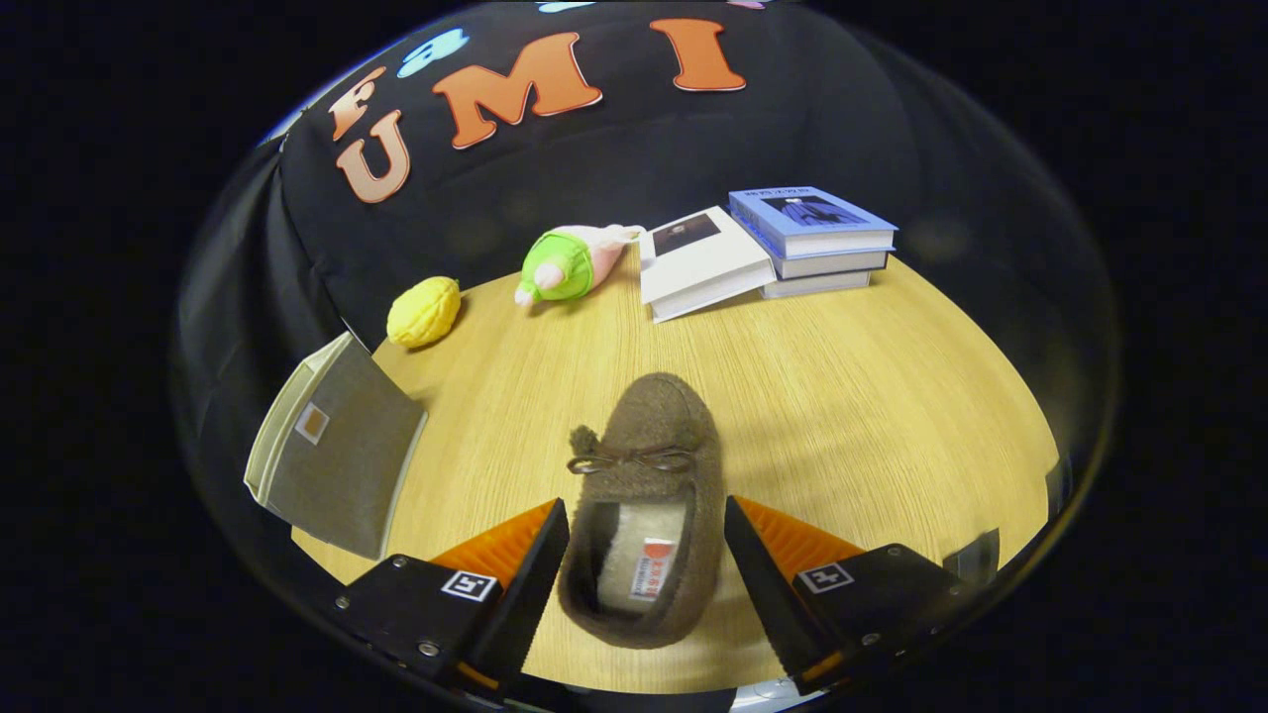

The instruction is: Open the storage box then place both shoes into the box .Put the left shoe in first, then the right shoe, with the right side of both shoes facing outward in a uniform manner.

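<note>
Brown shoe [649, 495] lies between the spread gripper [646, 525] fingers, untouched; bare table [892, 396] ahead.

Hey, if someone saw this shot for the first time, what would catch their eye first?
Probably the brown fuzzy shoe with its little bow, lying on the wooden table with its heel end between the open gripper fingers, apart from both. Next, the grey storage box off to the fingers' left, and beyond the shoe a yellow toy, a green and pink plush and a few books by the black cloth wall.
</note>
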The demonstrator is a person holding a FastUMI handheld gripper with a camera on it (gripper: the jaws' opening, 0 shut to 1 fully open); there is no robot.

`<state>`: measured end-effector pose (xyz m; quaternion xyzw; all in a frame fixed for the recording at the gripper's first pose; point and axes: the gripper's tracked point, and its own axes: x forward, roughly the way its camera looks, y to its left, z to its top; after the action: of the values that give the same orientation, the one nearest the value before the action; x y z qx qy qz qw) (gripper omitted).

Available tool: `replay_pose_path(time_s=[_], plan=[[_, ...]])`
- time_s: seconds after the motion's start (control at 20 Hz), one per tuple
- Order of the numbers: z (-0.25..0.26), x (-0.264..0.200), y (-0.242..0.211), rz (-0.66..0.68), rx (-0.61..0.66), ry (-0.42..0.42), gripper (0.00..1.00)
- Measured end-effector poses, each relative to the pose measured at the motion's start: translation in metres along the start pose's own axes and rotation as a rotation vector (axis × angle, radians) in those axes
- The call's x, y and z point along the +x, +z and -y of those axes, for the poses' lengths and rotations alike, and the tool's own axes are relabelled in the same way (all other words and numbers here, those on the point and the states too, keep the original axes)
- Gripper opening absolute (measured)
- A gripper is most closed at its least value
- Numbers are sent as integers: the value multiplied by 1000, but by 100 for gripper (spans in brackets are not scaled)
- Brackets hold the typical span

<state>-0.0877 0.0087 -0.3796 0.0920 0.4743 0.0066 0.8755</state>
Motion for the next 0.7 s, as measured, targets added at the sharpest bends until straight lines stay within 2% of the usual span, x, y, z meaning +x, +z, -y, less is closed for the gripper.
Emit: replay_pose_path(time_s=[0.1, 0.3, 0.45, 0.7], plan=[[10, 12, -10, -14, 20, -28, 92], [21, 31, -12, -27, 62, -47, 78], [12, 42, -10, -26, 108, -8, 61], [21, 44, -8, -32, 202, 6, 31]])
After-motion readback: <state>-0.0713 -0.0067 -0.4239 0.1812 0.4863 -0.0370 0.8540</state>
